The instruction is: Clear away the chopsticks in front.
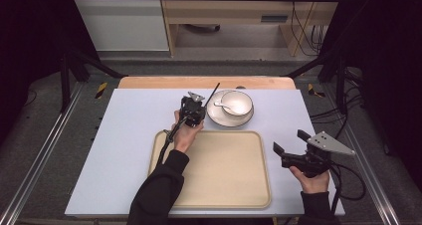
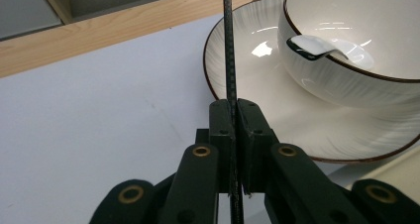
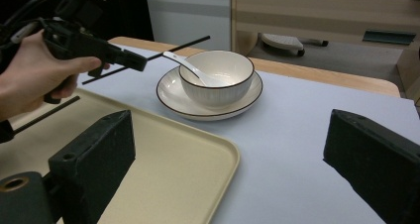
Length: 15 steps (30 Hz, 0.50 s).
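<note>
Lavender table [image 1: 124,150], centre frame, wood edging at its far side; grey floor and shelving beyond. Beige tray [image 1: 234,185], lower centre. White plate [image 1: 214,116], bowl [image 1: 238,101] and spoon [image 1: 219,103], upper centre. Right gripper [image 1: 289,146], lower right, jaws spread. Left gripper [image 1: 195,104], jaws pressed together, pinching black chopstick [image 1: 213,93] just left of the plate; its long axis runs up-right, tip raised. No legible writing.
</note>
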Motion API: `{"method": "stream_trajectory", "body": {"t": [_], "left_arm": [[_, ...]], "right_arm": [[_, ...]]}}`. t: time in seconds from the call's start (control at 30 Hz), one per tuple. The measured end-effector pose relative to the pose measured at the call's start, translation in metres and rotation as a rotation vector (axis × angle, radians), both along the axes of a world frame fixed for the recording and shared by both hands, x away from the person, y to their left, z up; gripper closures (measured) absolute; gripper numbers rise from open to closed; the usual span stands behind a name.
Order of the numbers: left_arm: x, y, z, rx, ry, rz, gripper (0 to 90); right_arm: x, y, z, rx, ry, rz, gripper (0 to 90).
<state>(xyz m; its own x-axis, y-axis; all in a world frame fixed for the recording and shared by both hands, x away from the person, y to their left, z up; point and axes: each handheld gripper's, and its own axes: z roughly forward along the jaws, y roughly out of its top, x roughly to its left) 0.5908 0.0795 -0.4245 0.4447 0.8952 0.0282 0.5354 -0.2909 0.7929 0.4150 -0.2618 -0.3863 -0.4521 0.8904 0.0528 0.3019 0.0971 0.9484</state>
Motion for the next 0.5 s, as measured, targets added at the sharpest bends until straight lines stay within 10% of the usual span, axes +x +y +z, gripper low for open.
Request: {"method": "stream_trajectory", "body": {"t": [0.5], "left_arm": [[-0.060, 0.043, 0.011, -0.038, -0.059, 0.068, 85.1]], "right_arm": [[0.000, 0.003, -0.001, -0.008, 0.002, -0.004, 5.7]]}}
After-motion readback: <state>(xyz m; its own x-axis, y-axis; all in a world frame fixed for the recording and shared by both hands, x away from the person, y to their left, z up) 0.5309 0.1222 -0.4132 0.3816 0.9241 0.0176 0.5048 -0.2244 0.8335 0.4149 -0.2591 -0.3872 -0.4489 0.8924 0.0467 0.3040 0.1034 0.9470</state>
